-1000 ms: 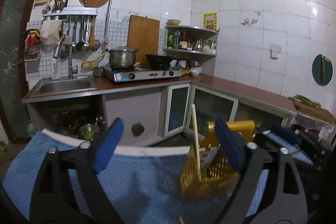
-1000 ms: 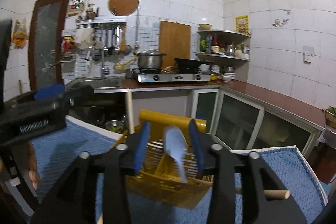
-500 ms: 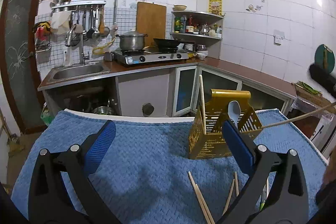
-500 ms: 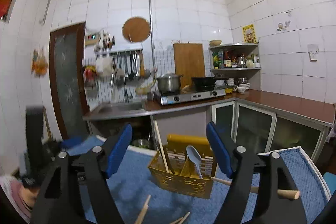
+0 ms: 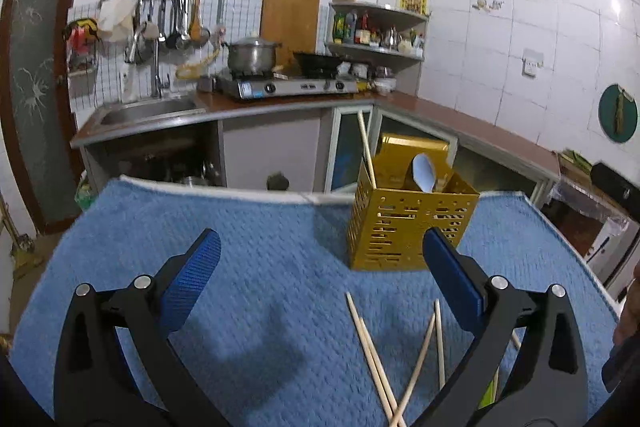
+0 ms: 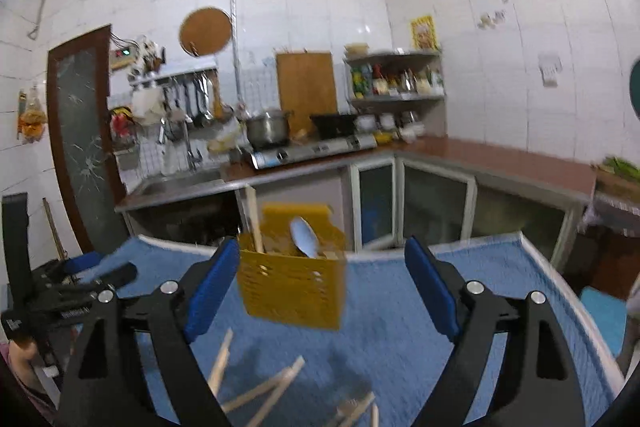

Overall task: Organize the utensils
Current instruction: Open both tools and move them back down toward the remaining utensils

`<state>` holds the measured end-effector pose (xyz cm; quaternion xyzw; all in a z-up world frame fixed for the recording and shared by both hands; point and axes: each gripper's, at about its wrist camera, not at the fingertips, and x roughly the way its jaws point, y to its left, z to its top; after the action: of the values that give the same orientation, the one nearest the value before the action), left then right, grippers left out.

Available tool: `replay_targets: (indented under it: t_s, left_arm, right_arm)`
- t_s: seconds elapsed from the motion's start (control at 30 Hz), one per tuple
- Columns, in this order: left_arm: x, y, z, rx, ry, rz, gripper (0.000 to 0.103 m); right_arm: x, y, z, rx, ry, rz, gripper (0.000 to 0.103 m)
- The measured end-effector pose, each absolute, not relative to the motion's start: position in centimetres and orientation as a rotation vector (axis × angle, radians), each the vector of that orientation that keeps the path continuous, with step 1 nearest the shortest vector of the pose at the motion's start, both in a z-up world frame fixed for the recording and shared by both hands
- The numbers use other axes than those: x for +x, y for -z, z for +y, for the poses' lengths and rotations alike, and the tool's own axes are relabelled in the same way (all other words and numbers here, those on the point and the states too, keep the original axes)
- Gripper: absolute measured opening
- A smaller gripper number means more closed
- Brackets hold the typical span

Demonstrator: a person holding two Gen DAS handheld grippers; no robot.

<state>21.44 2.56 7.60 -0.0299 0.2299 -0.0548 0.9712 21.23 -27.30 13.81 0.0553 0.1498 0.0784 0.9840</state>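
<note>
A yellow perforated utensil holder (image 5: 408,223) stands on the blue towel (image 5: 248,299); it also shows in the right wrist view (image 6: 294,283). A white spoon (image 5: 423,174) and one wooden chopstick (image 5: 366,151) stand in it. Several loose wooden chopsticks (image 5: 384,359) lie crossed on the towel in front of the holder, and show blurred in the right wrist view (image 6: 256,393). My left gripper (image 5: 320,279) is open and empty above the towel, near the holder. My right gripper (image 6: 320,291) is open and empty, raised in front of the holder.
A kitchen counter (image 5: 280,103) with sink (image 5: 148,109), gas stove (image 5: 288,85) and pot (image 5: 252,55) runs behind the table. The towel's far edge (image 5: 224,187) drops off toward the cabinets. The left gripper's body (image 6: 52,303) shows at the left of the right wrist view.
My right gripper let go of the spoon, which now stands in the holder, opened wide and pulled back and up. My left gripper also drew back, bringing the loose chopsticks into view.
</note>
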Motion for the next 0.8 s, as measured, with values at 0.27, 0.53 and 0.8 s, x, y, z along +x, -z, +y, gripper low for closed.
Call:
replay_targets:
  t_s: [0.27,0.53,0.8]
  left_arm:
    - [21.8,-2.7,1.5,-0.068,0.11,0.591,0.098]
    - [22.4,-0.3,0.0,0.017,0.091,0.678,0.098]
    - [22.8,0.5,0.0,0.029,0.087,0.732,0.098]
  right_arm:
    - [21.7,-7.4,-30.6,0.137,-0.068,0.456,0.083]
    - [21.7,-4.0,-31.2,0.151,-0.047,0.533,0.083]
    - [22.3,-1.0,-30.2,0.142,-0.035,0.627,0.083]
